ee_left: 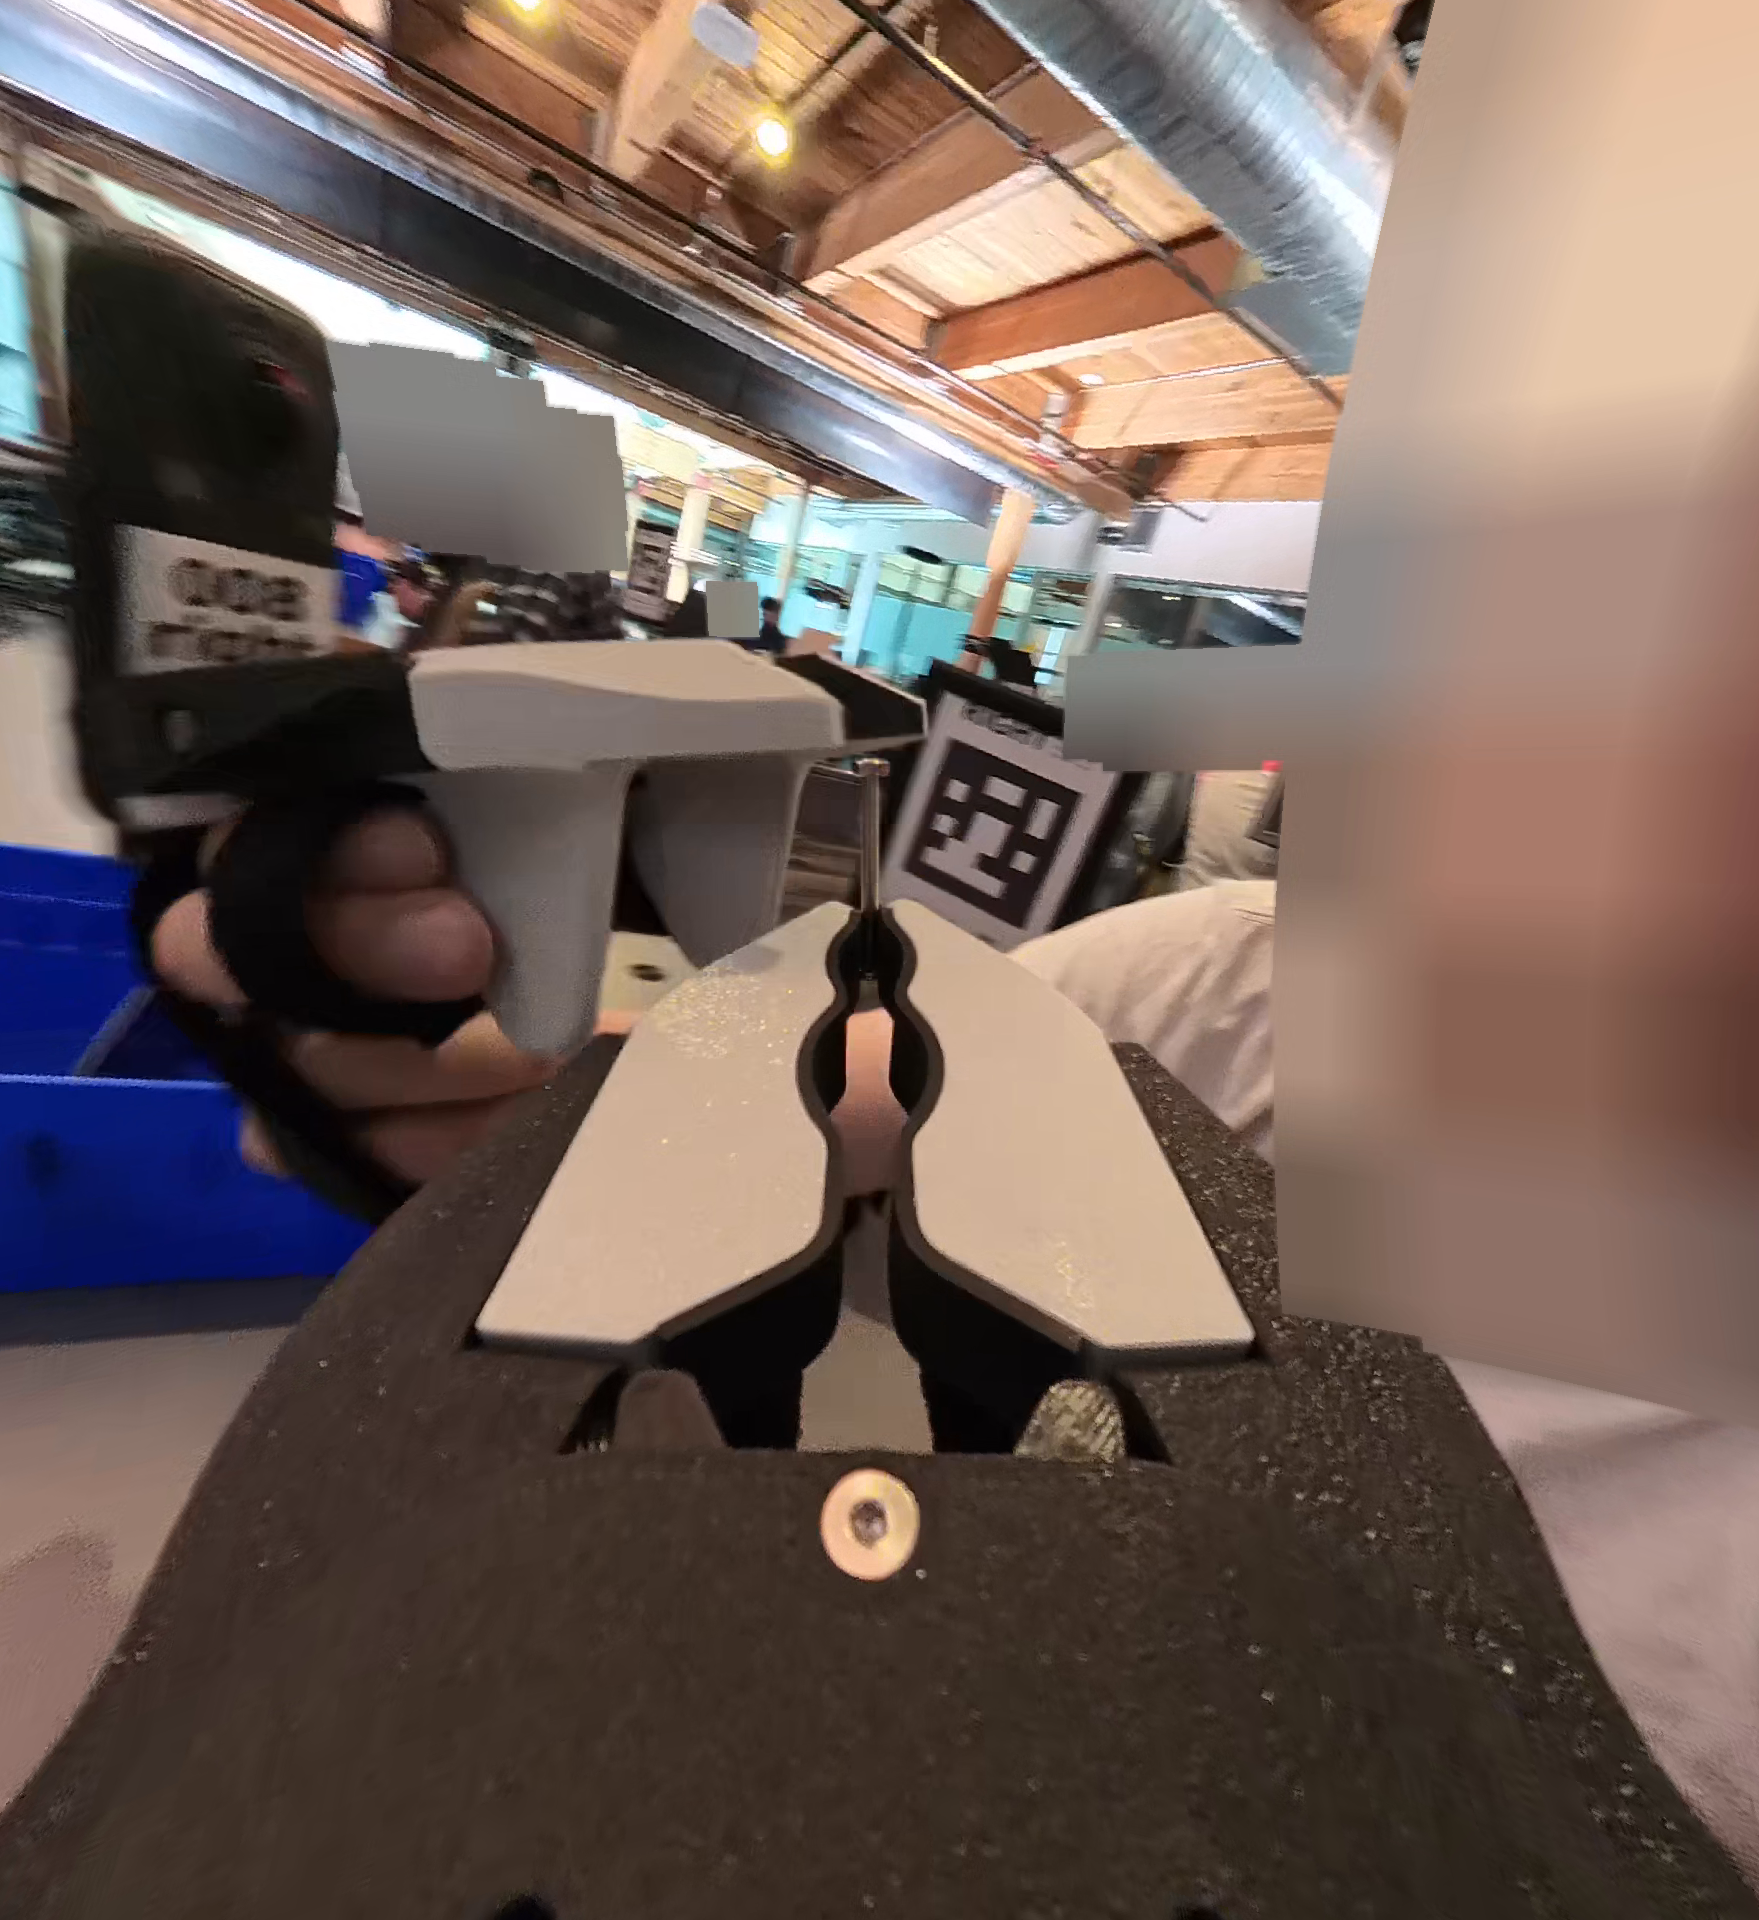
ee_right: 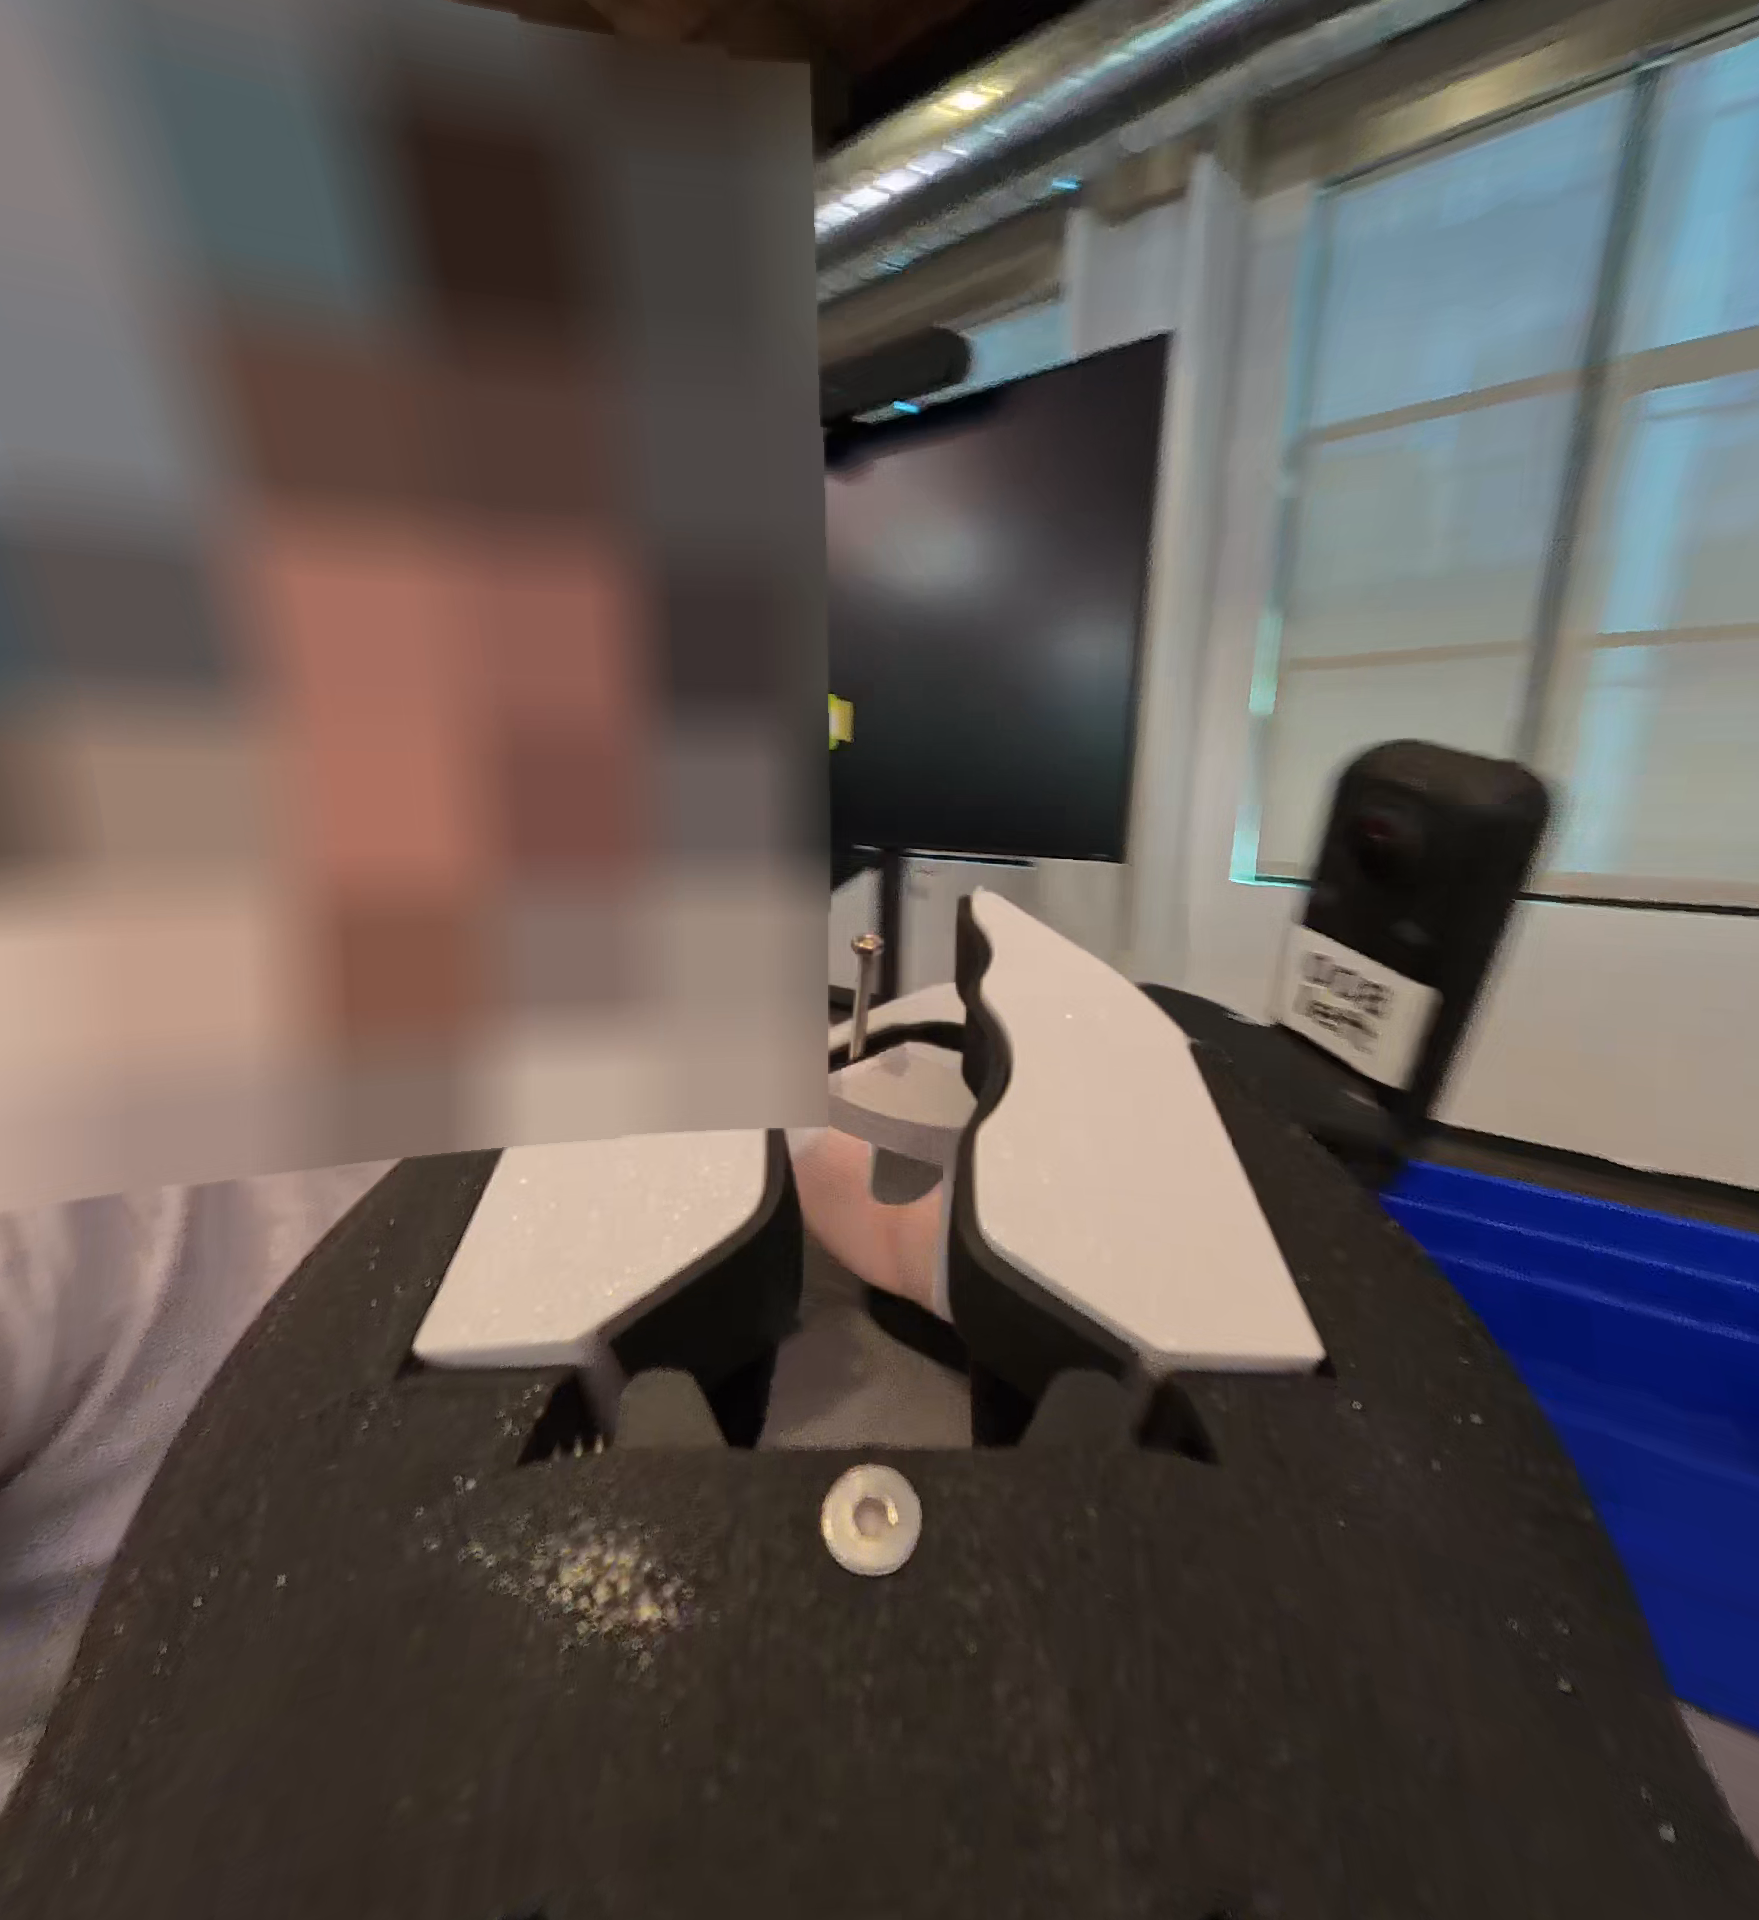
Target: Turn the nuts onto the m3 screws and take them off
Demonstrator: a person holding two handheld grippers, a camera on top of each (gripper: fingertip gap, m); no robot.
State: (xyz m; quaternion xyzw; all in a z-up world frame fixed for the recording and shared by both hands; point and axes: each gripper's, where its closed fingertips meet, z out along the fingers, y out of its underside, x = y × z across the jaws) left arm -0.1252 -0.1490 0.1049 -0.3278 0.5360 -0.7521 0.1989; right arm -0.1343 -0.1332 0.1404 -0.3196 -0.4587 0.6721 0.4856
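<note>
My left gripper [ee_left: 870, 920] pinched the thin steel screw [ee_left: 869, 831] upright at frame centre (scalloped grey fingers); my right gripper [ee_right: 890, 1039] stood open.

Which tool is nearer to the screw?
Left. The left tool pinches the upright screw at its fingertips; the right tool sits beside it, open, not touching.

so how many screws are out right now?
1. The screw is clamped by its lower end in the left gripper, standing upright, head up; the right wrist view shows the same one. No nut visible; others may be hidden in the blue bin.
</note>
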